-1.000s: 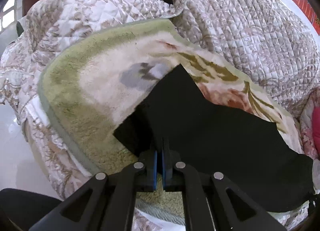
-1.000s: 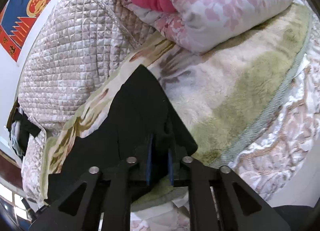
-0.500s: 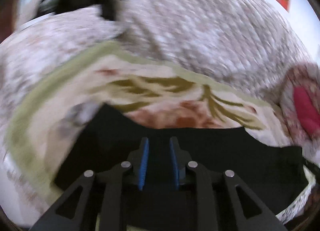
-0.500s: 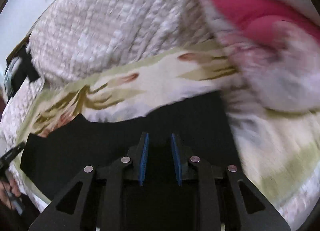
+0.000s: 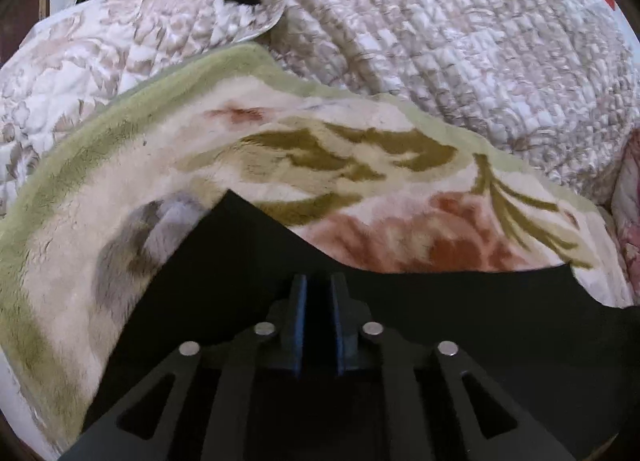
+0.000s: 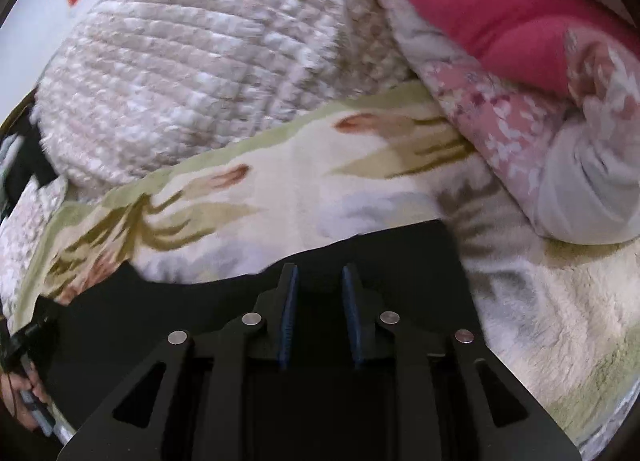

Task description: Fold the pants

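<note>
Bed covered by a plush floral blanket (image 5: 280, 149) with a green border; quilted beige bedspread (image 5: 460, 41) fills the upper frame of both views, a pink-and-white duvet (image 6: 520, 109) bundled at upper right of the right wrist view. Black pants (image 5: 224, 261) lie flat on the blanket across the lower half of each frame. Left gripper (image 5: 319, 289) — jaws a narrow gap apart, having just closed slightly, over the dark cloth; cannot tell whether any fabric is pinched. Right gripper (image 6: 319, 275) — jaws spread and just been opening, hovering over the pants' upper edge, pads clear of cloth.
</note>
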